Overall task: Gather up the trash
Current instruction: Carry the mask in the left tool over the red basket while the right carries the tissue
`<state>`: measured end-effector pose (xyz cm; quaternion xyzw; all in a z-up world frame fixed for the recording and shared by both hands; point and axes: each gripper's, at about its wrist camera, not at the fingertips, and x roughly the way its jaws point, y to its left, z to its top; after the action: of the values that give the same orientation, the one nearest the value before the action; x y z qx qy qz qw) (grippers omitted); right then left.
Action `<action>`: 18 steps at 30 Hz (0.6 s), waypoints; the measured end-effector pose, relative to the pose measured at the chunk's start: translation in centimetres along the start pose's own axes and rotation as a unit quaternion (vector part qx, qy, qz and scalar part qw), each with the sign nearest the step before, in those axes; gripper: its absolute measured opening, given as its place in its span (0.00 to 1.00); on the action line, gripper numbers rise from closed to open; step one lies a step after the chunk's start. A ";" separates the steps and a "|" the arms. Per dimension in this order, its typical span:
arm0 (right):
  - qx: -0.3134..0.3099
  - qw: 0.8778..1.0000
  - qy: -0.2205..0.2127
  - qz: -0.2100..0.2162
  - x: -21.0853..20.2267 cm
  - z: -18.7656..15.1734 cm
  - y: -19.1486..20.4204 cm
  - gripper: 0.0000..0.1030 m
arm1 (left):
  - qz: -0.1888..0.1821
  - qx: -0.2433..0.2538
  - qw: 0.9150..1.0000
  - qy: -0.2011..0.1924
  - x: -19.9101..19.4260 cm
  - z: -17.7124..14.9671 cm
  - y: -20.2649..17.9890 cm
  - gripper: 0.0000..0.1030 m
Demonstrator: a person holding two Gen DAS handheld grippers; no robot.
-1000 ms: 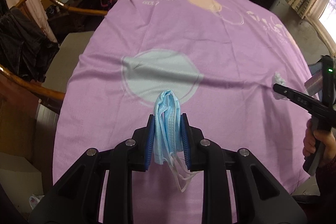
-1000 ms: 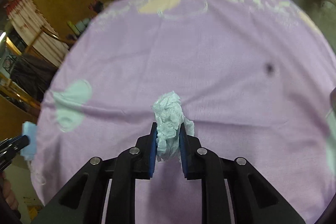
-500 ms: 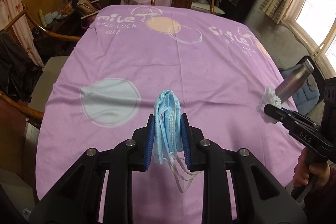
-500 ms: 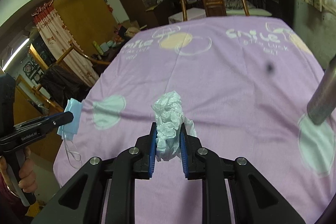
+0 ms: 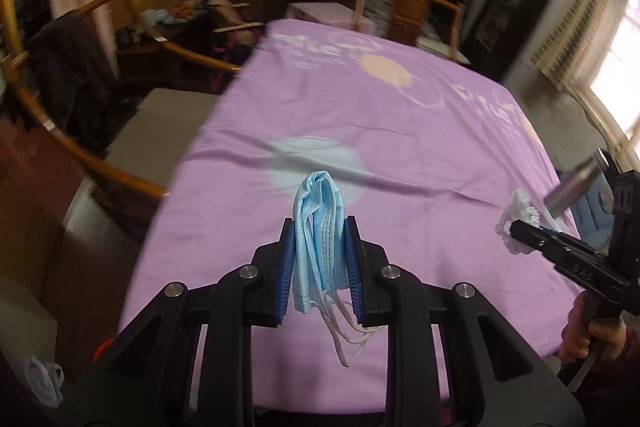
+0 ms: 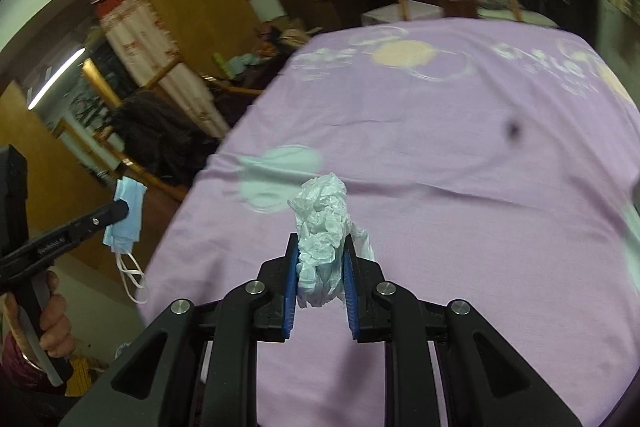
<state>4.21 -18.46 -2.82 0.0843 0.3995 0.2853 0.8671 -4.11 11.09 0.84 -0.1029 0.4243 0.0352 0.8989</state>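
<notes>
Both trash items lifted, carry step
Left tongs (image 5: 319,259) clamp blue mask (image 5: 318,227); right tongs (image 6: 320,283) clamp crumpled tissue (image 6: 322,223), both above purple surface (image 5: 420,155); next: find bin, none in view.

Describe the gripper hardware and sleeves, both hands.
Both alike: left gripper and right gripper have matte black linkage arms with silver pivot screws, and ribbed blue pads. Side on, a pistol-style black handle with small white lettering. Dark red sleeve at the left wrist.

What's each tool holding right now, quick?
Left tool: closed on the blue face mask.
Right tool: closed on the crumpled white tissue.
</notes>
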 end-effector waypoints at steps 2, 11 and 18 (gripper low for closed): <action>-0.036 0.999 -0.003 0.020 0.8 0.6 3.8 0.20 | 0.027 -0.034 0.999 -0.003 -1.7 -1.2 4.7 0.24; -0.132 0.988 0.039 0.067 5.3 0.5 16.4 0.20 | 0.133 -0.177 0.974 0.045 -5.8 -10.9 21.9 0.25; -0.186 0.978 0.073 0.060 7.2 0.0 22.6 0.20 | 0.154 -0.249 0.950 0.110 -4.2 -17.6 28.3 0.37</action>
<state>-1.76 4.18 0.98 -0.0755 0.3961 0.4112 0.8175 -24.32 35.02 -11.23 -0.2603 0.5091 0.2663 0.7760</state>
